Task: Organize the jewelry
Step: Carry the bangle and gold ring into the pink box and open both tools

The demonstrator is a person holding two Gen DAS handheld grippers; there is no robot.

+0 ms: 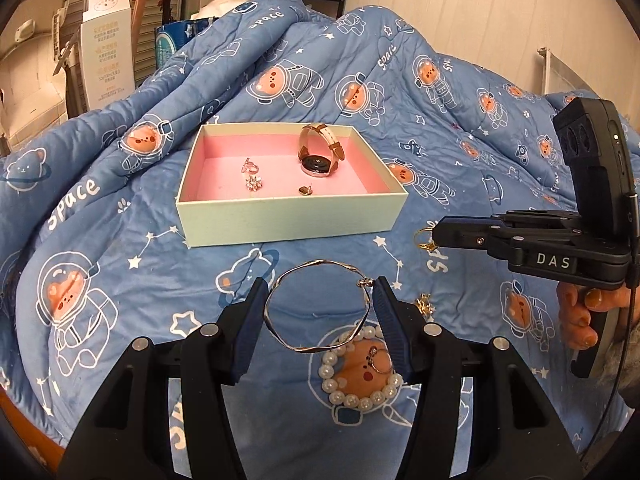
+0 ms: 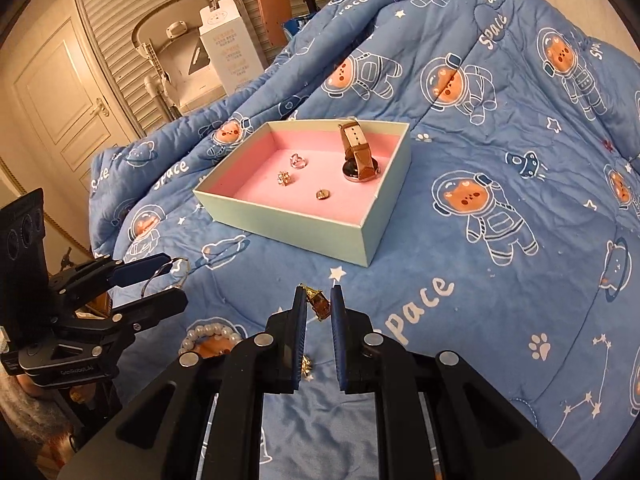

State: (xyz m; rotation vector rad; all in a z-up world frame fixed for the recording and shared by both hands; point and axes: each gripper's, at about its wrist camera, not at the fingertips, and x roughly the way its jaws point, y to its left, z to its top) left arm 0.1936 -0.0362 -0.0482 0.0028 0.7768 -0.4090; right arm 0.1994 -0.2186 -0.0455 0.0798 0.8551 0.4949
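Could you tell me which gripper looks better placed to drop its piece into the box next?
Probably the left gripper: it holds the silver bangle lifted, aimed straight at the box. The right gripper sits low around the gold ring.

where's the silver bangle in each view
Left wrist view: the silver bangle is at bottom centre, held between the left gripper's fingers above the quilt.
Right wrist view: the bangle is at the left edge, in that same gripper.
Shared landmark: the pink-lined box holding the watch.
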